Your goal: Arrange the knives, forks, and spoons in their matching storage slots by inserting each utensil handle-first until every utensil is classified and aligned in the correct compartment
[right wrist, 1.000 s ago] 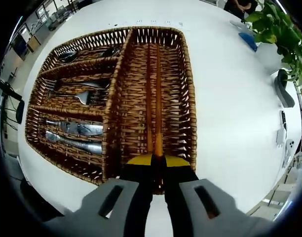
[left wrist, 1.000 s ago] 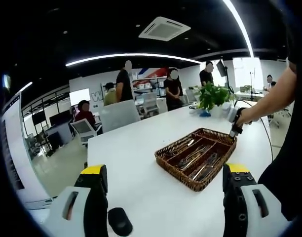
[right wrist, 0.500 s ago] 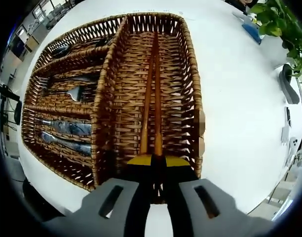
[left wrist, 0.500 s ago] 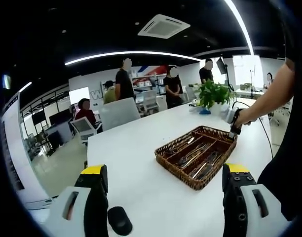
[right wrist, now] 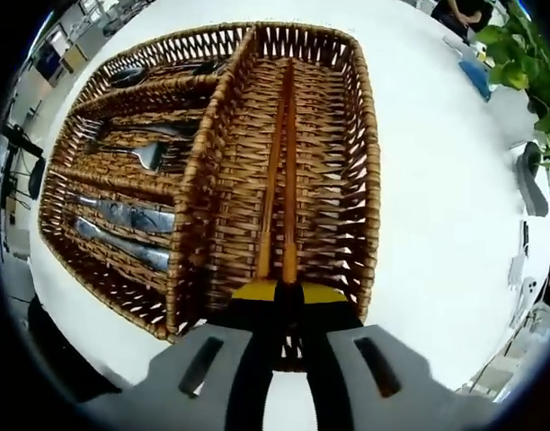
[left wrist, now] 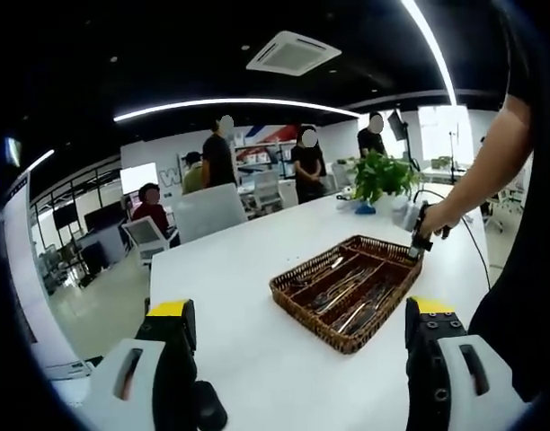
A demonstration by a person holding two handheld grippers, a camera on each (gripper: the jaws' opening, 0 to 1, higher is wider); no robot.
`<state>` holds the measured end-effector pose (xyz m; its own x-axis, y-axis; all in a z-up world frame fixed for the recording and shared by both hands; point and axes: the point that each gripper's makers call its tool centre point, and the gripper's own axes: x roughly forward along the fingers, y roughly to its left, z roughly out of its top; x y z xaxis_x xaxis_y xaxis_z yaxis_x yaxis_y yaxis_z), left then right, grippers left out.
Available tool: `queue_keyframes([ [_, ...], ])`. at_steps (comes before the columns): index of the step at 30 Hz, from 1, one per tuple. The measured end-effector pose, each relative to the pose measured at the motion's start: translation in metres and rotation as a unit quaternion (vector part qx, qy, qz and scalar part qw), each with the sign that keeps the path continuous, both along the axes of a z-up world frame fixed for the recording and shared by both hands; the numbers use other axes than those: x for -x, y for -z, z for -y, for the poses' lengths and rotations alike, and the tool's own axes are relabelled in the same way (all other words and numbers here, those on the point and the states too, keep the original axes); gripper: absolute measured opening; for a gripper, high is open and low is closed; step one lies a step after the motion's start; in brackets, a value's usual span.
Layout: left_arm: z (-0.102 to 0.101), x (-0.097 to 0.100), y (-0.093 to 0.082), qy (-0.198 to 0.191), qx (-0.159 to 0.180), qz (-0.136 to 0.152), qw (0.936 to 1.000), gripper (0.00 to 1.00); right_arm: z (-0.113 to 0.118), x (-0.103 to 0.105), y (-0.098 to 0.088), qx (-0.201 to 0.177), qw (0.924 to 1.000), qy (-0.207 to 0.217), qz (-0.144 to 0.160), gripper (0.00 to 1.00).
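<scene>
My right tool (right wrist: 277,289) is clamped on a pair of wooden chopsticks (right wrist: 281,171) lying in the wicker tray's (right wrist: 365,180) long compartment (knives, forks, spoons in side slots). My left tool (left wrist: 297,328) sits apart, empty, above the white desk (left wrist: 230,269).

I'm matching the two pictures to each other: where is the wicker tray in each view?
Left gripper view: the wicker tray sits right of centre on the white table.
Right gripper view: the wicker tray spreads across the centre.
Shared landmark: the potted plant, also at the right gripper view's upper right.
</scene>
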<state>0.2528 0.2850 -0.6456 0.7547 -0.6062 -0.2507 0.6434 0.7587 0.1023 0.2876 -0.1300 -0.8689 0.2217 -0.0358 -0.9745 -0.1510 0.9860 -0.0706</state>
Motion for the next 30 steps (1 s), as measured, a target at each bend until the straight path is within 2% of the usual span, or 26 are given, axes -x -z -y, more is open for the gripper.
queue_keyframes([
  [3, 0.000, 0.004, 0.001, 0.007, -0.001, 0.001, 1.0000, 0.99, -0.001, 0.001, -0.002, -0.008, 0.9999, 0.008, 0.004, 0.08],
  [7, -0.001, 0.007, 0.000, 0.012, -0.001, -0.003, 0.9999, 0.99, -0.020, -0.005, -0.013, -0.042, 0.9984, -0.005, 0.038, 0.31],
  [8, -0.002, 0.007, -0.001, 0.014, 0.000, -0.003, 0.9999, 0.99, -0.022, -0.010, -0.016, -0.044, 0.9975, -0.022, 0.051, 0.37],
  [9, -0.003, 0.006, -0.001, 0.016, 0.001, -0.003, 0.9999, 0.99, -0.018, -0.010, -0.020, -0.025, 0.9976, -0.029, 0.058, 0.38],
  [10, -0.003, 0.006, -0.002, 0.017, 0.002, -0.004, 0.9998, 0.99, -0.024, -0.012, -0.028, -0.026, 0.9951, -0.060, 0.074, 0.39],
  [11, -0.001, 0.006, -0.004, 0.019, 0.002, -0.005, 0.9998, 0.99, -0.021, -0.017, -0.033, -0.012, 0.9924, -0.078, 0.094, 0.42],
  [12, -0.001, 0.006, -0.005, 0.021, 0.001, -0.005, 0.9998, 0.99, -0.021, -0.018, -0.036, -0.014, 0.9894, -0.104, 0.100, 0.43],
  [14, -0.001, 0.006, -0.005, 0.023, -0.001, -0.009, 0.9997, 0.99, -0.019, -0.021, -0.046, -0.024, 0.9874, -0.097, 0.123, 0.48],
  [15, -0.001, 0.006, -0.004, 0.023, 0.001, -0.019, 0.9995, 0.99, -0.020, -0.020, -0.049, -0.033, 0.9867, -0.096, 0.127, 0.50],
  [16, -0.001, 0.006, -0.004, 0.023, 0.007, -0.027, 0.9994, 0.99, -0.014, -0.022, -0.053, -0.019, 0.9855, -0.100, 0.136, 0.53],
  [19, 0.000, 0.007, -0.004, 0.025, 0.015, -0.027, 0.9992, 0.99, -0.017, -0.030, -0.067, -0.018, 0.9736, -0.131, 0.186, 0.69],
  [21, 0.003, 0.007, -0.006, 0.029, 0.011, -0.019, 0.9993, 0.99, -0.025, -0.042, -0.087, -0.019, 0.9502, -0.172, 0.259, 0.73],
  [23, 0.007, 0.007, -0.007, 0.036, 0.009, -0.019, 0.9991, 0.99, -0.023, -0.037, -0.090, -0.010, 0.9517, -0.174, 0.253, 0.80],
  [24, 0.010, 0.007, -0.008, 0.038, 0.008, -0.018, 0.9991, 0.99, -0.026, -0.036, -0.093, -0.017, 0.9509, -0.174, 0.255, 0.82],
  [27, 0.016, 0.008, -0.012, 0.041, 0.013, -0.016, 0.9990, 0.99, -0.032, -0.038, -0.107, -0.031, 0.9407, -0.180, 0.286, 0.99],
  [29, 0.020, 0.007, -0.013, 0.034, 0.019, -0.016, 0.9991, 0.99, -0.034, -0.031, -0.114, -0.029, 0.9377, -0.188, 0.291, 1.00],
  [30, 0.021, 0.006, -0.015, 0.031, 0.020, -0.014, 0.9992, 0.99, -0.037, -0.031, -0.118, -0.036, 0.9304, -0.201, 0.304, 1.00],
])
